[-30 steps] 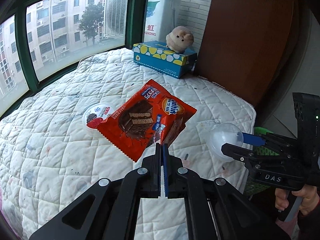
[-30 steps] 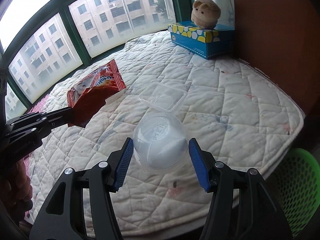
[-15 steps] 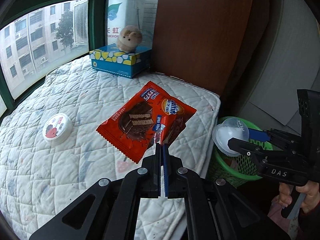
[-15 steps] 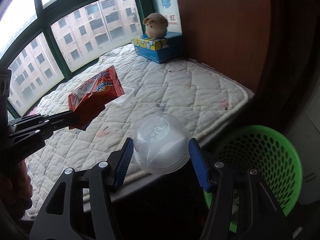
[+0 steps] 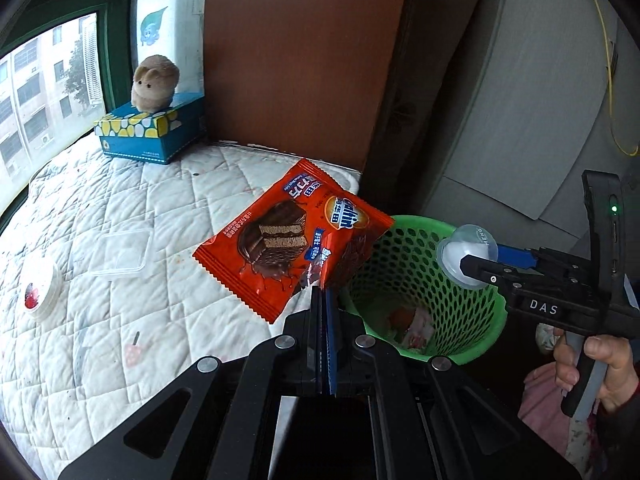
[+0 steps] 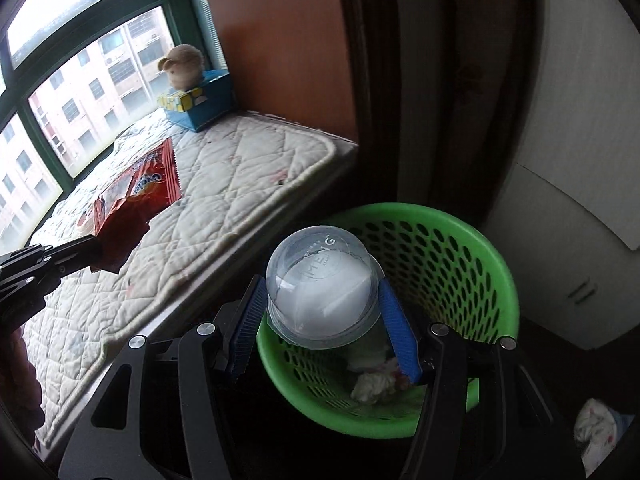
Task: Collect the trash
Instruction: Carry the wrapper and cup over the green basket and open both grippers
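The clear plastic cup [image 6: 323, 287], milky white inside, sits clamped between the blue pads [image 6: 398, 332] of the right gripper [image 6: 326, 330], held in the air just above the near rim of the green mesh basket [image 6: 476, 240]. The red chocolate-wafer wrapper [image 5: 292, 240] is pinched by one lower corner in the left gripper [image 5: 325, 300], whose jaws are pressed flat together on it; it hangs over the mattress edge, just beside the basket on the window side.

The step in hand looks like delivery: both pieces of trash are carried to the basket and neither is dropped yet. For the cup, the next move probably needs only a small advance toward the basket's middle and then a release. The wrapper needs a longer swing sideways until it clears the rim, since let go now it would likely land on the quilted mattress [image 5: 120, 320] or the floor.

Inside the basket lie crumpled white tissue [image 6: 374, 388] and some pink and orange scraps; it is far from full.

Farther from the basket, on the mattress, a clear plastic lid [image 5: 122, 252] and a small round tub [image 5: 38, 294] with a red-printed top lie waiting. Beyond them, by the window, a plush toy [image 5: 154, 82] sits on a blue tissue box [image 5: 150, 132].
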The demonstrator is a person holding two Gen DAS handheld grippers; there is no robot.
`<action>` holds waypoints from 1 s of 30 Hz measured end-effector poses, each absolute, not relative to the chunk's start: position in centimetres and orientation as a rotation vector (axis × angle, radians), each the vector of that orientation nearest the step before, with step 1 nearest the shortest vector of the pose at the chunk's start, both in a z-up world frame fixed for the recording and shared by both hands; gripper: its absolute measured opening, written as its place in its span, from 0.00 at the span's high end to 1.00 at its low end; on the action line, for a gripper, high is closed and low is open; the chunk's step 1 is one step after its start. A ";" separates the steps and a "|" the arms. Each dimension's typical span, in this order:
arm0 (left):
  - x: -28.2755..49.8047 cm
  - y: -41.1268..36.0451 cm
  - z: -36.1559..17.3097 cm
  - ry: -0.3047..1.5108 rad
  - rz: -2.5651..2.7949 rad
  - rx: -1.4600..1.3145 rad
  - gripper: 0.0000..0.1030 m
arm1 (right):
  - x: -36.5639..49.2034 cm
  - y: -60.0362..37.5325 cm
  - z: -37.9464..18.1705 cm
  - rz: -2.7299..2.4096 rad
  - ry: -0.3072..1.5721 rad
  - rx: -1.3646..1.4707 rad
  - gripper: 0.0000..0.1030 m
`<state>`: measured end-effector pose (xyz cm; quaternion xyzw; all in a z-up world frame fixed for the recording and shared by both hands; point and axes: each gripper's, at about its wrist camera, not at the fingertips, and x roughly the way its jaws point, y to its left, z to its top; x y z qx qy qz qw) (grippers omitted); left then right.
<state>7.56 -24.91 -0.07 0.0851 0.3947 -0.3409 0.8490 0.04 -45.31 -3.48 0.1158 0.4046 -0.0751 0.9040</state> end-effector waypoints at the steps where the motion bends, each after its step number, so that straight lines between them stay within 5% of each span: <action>1: 7.4 -25.5 -0.1 0.832 -0.726 0.185 0.98 | -0.1 -45.8 -3.6 -0.166 0.835 0.244 0.43; 6: 7.0 -27.7 -0.3 0.837 -0.761 0.209 0.98 | -1.3 -47.6 -3.7 -0.202 0.825 0.276 0.34; 30: 4.8 -36.6 -4.3 0.931 -0.891 0.291 0.92 | -4.6 -51.6 -2.2 -0.255 0.763 0.322 0.33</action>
